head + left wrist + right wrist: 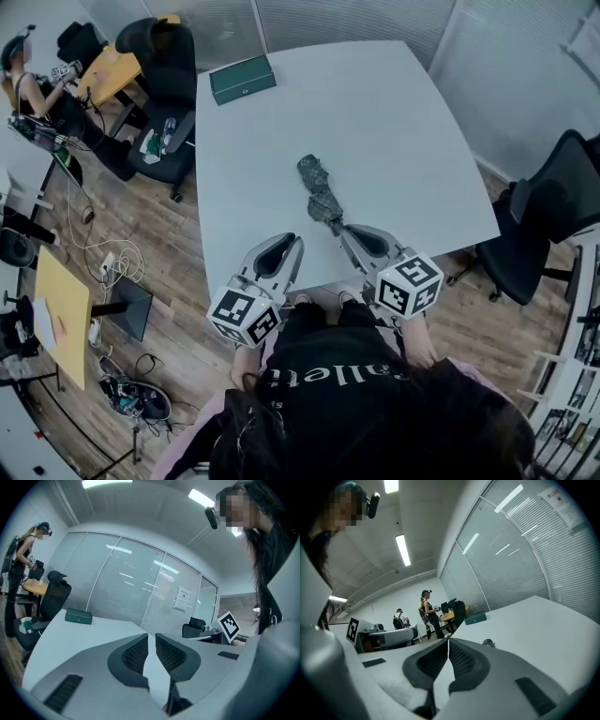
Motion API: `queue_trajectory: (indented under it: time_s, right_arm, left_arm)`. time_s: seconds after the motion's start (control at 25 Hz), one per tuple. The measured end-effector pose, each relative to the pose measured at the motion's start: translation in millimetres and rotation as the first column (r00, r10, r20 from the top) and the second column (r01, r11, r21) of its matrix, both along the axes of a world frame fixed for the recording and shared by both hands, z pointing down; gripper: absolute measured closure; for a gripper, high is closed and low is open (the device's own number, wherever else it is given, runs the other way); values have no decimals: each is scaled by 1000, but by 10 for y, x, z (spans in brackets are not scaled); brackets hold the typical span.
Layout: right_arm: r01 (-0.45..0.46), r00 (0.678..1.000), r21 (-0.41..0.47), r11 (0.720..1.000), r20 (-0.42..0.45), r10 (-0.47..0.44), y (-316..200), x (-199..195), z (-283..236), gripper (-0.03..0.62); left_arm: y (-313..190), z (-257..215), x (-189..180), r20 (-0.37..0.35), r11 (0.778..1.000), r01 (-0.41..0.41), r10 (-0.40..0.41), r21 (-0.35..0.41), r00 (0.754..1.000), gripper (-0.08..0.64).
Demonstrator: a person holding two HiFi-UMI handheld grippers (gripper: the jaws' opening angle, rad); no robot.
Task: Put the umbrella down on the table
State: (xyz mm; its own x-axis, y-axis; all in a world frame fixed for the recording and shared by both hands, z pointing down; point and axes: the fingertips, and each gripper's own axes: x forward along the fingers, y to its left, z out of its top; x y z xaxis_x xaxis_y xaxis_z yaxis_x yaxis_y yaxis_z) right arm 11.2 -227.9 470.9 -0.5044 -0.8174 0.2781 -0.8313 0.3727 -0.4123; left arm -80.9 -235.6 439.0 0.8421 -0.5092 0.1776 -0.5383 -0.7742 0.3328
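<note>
A folded dark green umbrella (319, 192) lies flat on the white table (394, 122), near its front edge. My right gripper (346, 231) is shut and empty, its tips right beside the umbrella's near end; I cannot tell if they touch. In the right gripper view only the umbrella's end (488, 642) peeks over the right jaw of that gripper (449, 641). My left gripper (292, 244) rests over the table's front edge, apart from the umbrella and to its left. Its jaws nearly touch with nothing between them, as the left gripper (152, 635) shows in its own view.
A green box (242, 79) sits at the table's far left corner, also the green box (78, 616) in the left gripper view. Black office chairs stand at the far left (167, 89) and the right (553, 202). A person (37, 94) works at a yellow desk, far left.
</note>
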Motion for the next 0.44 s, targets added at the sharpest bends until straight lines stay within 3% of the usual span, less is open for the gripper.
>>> queue_trajectory:
  time_s: [0.44]
  right_arm:
    - [13, 1000, -25, 1000, -9, -13, -97, -37, 88, 568]
  left_arm:
    - [-85, 20, -52, -3, 1000, 18, -18, -8, 1000, 494]
